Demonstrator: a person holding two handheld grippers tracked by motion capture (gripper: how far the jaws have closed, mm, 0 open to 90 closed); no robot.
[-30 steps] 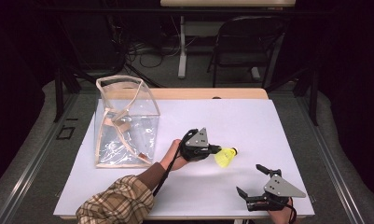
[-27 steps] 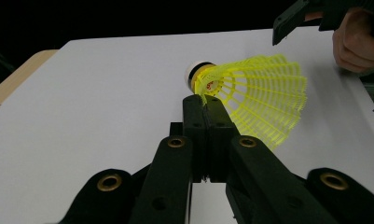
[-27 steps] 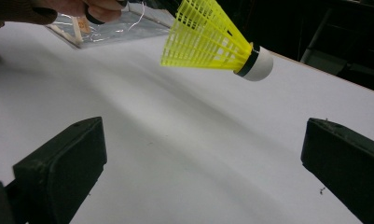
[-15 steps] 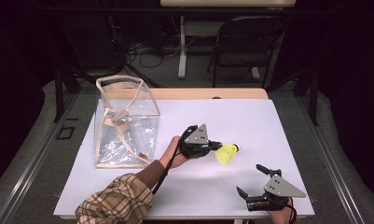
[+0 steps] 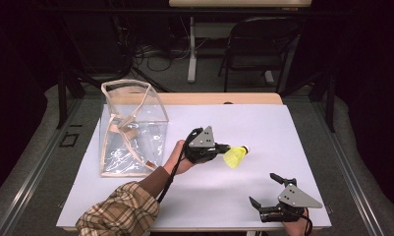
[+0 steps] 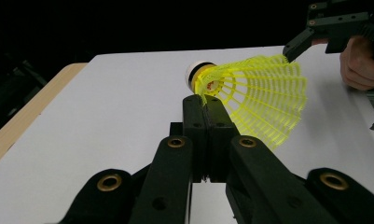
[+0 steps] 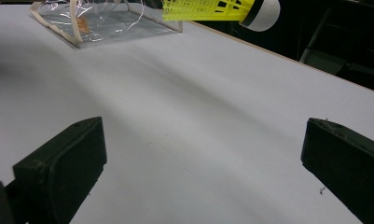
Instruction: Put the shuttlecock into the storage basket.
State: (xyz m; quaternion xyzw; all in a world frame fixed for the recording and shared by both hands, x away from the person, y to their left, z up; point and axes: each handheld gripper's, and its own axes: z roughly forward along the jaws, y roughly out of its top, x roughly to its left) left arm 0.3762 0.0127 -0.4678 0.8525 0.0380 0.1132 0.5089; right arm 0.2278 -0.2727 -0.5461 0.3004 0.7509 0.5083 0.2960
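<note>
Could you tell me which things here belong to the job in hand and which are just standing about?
In the job:
- yellow shuttlecock, pinched at its skirt by the left claw
- clear bag, standing open
- right claw, open, waiting

Standing about:
- folding chair
- floor cables

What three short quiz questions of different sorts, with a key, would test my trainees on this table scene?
1. True or false: the left hand-held gripper is shut on the yellow plastic mesh shuttlecock.
2. How do the right hand-held gripper's jaws stand? A) wide open B) shut
3. Fill in: on the white table, the clear plastic bag with beige trim stands to the shuttlecock's ____ in the high view.

Key: 1 true; 2 A; 3 left.
</note>
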